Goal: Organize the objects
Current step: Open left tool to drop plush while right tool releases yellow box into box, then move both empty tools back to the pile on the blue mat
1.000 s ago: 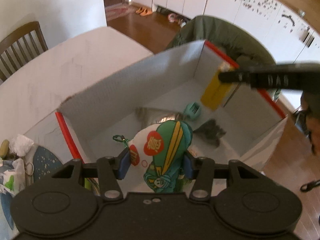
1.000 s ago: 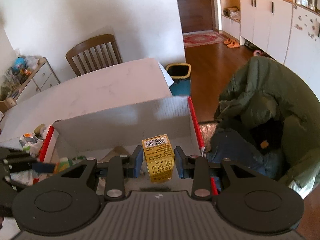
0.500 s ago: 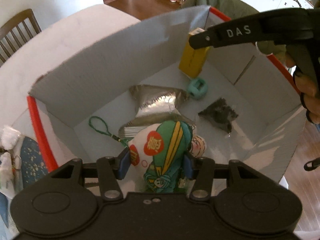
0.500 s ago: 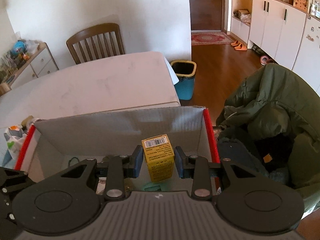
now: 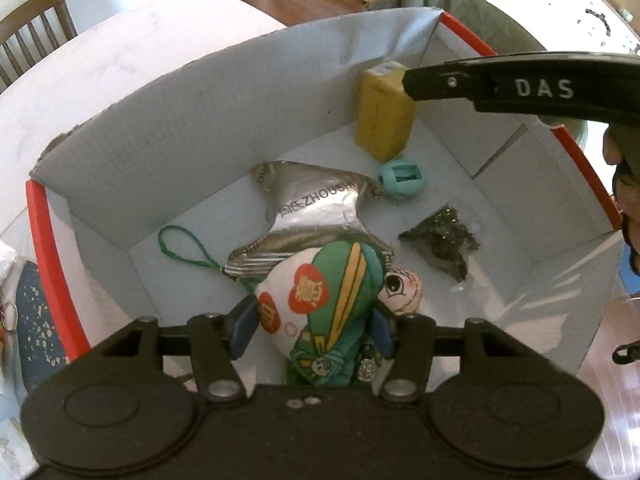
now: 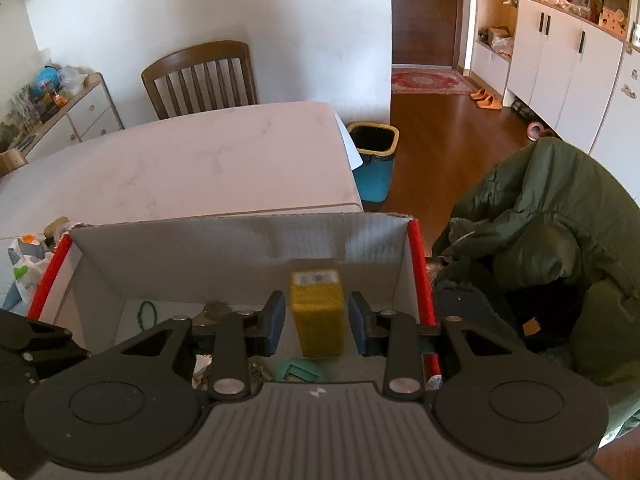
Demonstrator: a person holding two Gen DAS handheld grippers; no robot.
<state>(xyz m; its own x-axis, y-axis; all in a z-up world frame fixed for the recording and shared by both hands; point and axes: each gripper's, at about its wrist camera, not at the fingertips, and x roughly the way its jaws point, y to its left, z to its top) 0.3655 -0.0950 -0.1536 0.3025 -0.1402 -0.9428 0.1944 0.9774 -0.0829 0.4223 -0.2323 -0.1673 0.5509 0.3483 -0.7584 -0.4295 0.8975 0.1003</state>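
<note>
Nearest to us, our left gripper is clamped on the green and white plush charm, both blue pads pressing its sides, and it hangs just over the near end of the cardboard box, above a second small doll face lying on the floor of the box. Our right gripper has its fingers spread, with visible gaps on both sides of the yellow carton, so we judge the carton released; it looks slightly blurred and may not have settled on the box floor at the far right corner. Already in the box lie the silver foil pouch, a green cord loop, a teal round clip just beside the carton, and a clear bag of dark bits. So we judge the sorting well along: several things are in, the carton is just dropped, and the plush is not yet let go. Left of the box, some bags and small clutter sit on the table and may be waiting their turn. The bare floor of the box is at the near left and the right side, room enough for the plush. The walls stand high with red-taped edges, so we should lift clear of them going out. Beyond, the white table is open, a chair behind it, and a green coat close on the right.
</note>
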